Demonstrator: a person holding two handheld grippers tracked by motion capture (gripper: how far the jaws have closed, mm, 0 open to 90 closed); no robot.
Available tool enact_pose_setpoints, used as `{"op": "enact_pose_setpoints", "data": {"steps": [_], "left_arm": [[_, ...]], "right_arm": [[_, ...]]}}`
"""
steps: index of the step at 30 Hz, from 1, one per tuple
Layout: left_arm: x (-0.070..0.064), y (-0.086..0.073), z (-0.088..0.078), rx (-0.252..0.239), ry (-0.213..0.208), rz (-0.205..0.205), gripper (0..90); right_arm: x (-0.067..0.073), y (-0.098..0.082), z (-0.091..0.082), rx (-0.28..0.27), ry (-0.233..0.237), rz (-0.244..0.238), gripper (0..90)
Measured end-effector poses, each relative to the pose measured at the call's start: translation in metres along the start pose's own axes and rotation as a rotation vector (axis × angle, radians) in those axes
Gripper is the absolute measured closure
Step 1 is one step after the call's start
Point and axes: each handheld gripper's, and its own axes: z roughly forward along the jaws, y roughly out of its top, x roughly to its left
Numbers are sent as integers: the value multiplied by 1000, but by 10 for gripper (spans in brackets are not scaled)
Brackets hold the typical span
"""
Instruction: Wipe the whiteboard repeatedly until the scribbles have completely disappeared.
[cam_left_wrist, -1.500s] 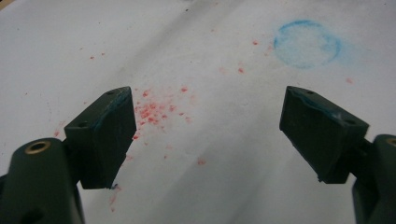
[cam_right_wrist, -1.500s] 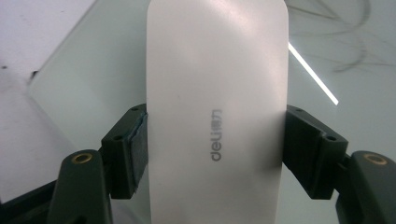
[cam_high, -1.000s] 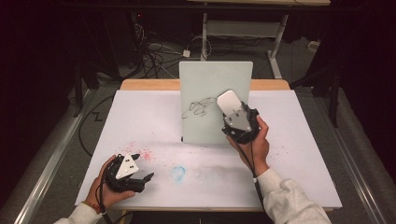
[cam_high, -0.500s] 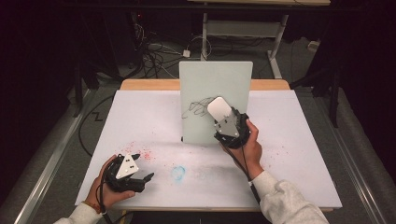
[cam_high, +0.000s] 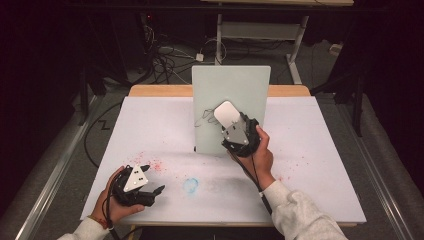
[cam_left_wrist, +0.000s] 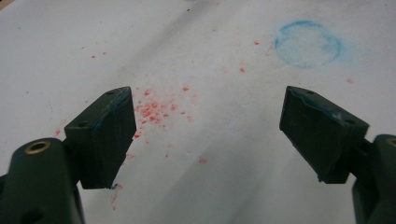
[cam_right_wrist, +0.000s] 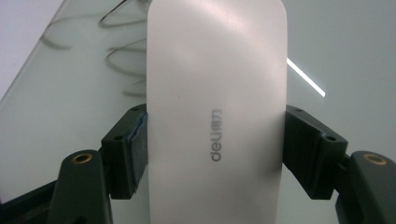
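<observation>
Gripping a smooth white rounded-rectangle eraser (cam_right_wrist: 217, 112) marked "deli", the right gripper (cam_high: 236, 131) holds it against an upright pale whiteboard (cam_high: 231, 95); left gripper (cam_left_wrist: 205, 135) fingers spread, empty.

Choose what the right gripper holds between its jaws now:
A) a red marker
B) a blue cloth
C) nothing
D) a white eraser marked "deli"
D: in the right gripper view both jaws of the right gripper press the sides of the white eraser, held against the upright board.

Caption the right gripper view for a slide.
Right gripper clamps a white Deli eraser against a scribbled whiteboard.
</observation>
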Motion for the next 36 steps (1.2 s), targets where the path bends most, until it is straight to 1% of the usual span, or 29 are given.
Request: {"op": "enact_pose_setpoints", "data": {"steps": [2,3,4,6,7,10,13,15,18,19,20,21,23,24,26,27,29,30,33,34,36], "left_arm": [[-1,0,0,4,-7,-10,179],[-1,0,0,5,-7,-8,179],[-1,0,0,4,-6,-9,179],[-1,0,0,4,-6,-10,179],[-1,0,0,4,-6,-9,179],[-1,0,0,5,-6,-6,179],[-1,0,0,4,-7,-8,179],[0,0,0,1,-1,2,179],[-1,0,0,5,-9,-6,179],[-1,0,0,5,-9,-6,179],[-1,0,0,6,-10,-6,179],[-1,0,0,7,-10,-5,179],[-1,0,0,5,-9,-5,179],[-1,0,-1,5,-9,-5,179],[-1,0,-1,3,-9,-5,179],[-1,0,-1,3,-9,-6,179],[-1,-1,-1,3,-10,-10,179],[-1,-1,-1,3,-9,-9,179],[-1,0,-1,0,-5,2,179],[-1,0,0,5,-11,-8,179],[-2,0,0,6,-12,-9,179]], "right_arm": [[-5,3,0,-6,-24,28,312],[-7,4,1,-9,-33,41,312],[-7,4,1,-8,-36,51,312],[-3,5,2,-7,-58,56,312],[-1,5,2,-8,-61,52,312],[8,6,3,-4,-42,32,312],[21,5,4,-2,-25,-1,312],[29,3,5,4,-6,-18,311],[40,1,5,8,24,-34,311],[44,1,5,14,30,-52,311],[47,0,5,16,39,-59,311],[50,-1,5,15,52,-65,311],[54,-1,5,21,62,-85,311],[54,-1,5,22,63,-86,312],[50,1,5,24,84,-77,312],[47,2,5,18,78,-76,312],[37,5,5,8,43,-61,312],[31,7,5,1,32,-35,312],[13,11,4,-12,-8,19,312],[9,12,4,-13,-15,29,312],[7,13,4,-16,-25,50,312]]}}
